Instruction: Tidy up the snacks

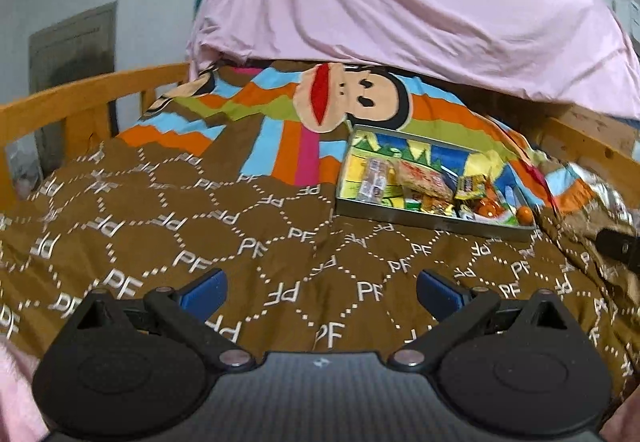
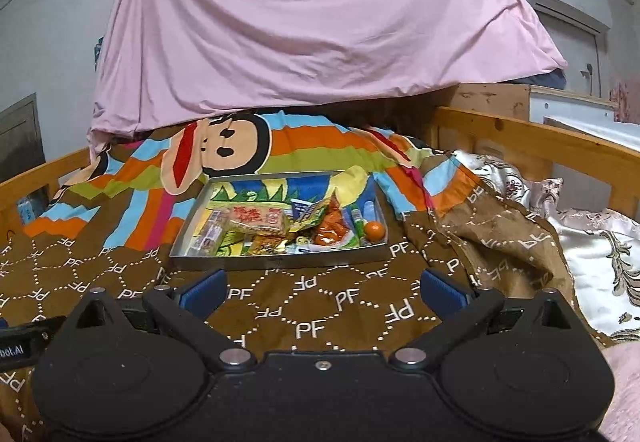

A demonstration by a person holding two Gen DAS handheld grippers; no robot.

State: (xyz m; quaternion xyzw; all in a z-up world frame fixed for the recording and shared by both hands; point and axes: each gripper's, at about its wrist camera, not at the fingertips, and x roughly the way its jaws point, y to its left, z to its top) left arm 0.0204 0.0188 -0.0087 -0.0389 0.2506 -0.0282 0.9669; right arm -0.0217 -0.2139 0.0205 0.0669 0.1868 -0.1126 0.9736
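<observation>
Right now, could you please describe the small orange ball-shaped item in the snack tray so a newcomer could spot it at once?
Start at the brown quilt printed with PF letters; on it, below the cartoon monkey face, lies a shallow grey tray of snacks. The small orange ball sits in the tray's near right corner. Unlike the flat crinkly packets beside it, it is round, smooth and unwrapped.

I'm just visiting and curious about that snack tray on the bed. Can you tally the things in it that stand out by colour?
Red-labelled packets: 1, the big one
Orange things: 2, a crinkly packet and a small round ball
Yellow-green packets: 1
Total: 4 clearly told apart; the other wrappers in the tray overlap too much to count.
</observation>
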